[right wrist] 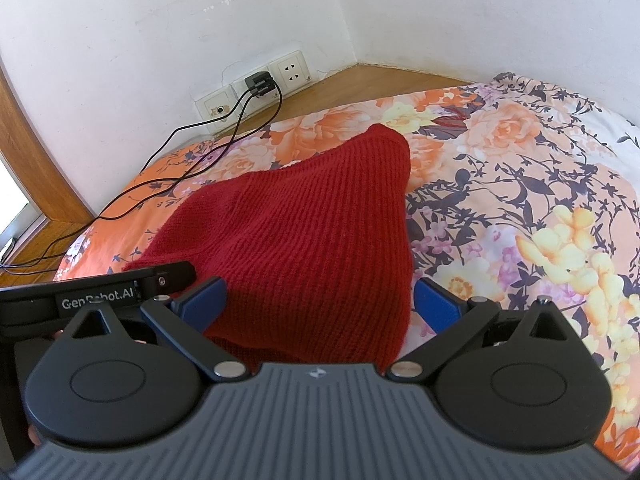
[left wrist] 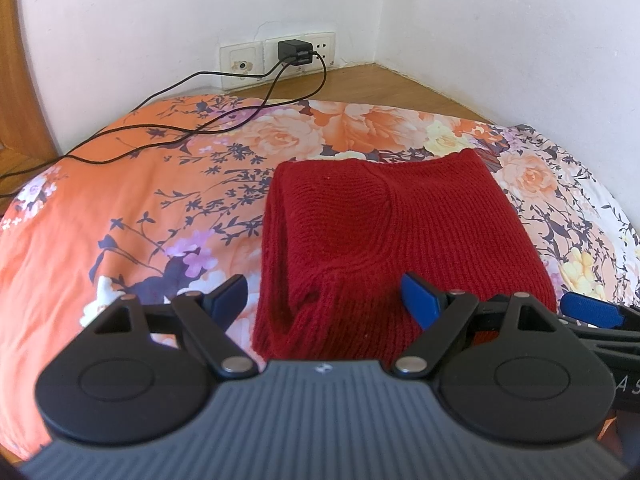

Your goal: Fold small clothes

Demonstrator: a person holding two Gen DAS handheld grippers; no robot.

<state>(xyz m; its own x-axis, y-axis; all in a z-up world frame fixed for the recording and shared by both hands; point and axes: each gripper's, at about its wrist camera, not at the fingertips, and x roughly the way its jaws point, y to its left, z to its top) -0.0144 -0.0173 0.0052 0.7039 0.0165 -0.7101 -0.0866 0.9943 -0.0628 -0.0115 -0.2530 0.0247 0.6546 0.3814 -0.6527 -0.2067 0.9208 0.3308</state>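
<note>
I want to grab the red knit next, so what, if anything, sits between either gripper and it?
Nothing visible does. The red knit garment lies on the floral bedspread right ahead of the open left gripper and open right gripper. The black cables lie farther back, clear of it.

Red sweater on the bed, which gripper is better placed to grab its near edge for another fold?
Probably the left gripper: its open fingers straddle the red sweater's bunched near-left edge, while the right gripper sits over the flat middle.
</note>
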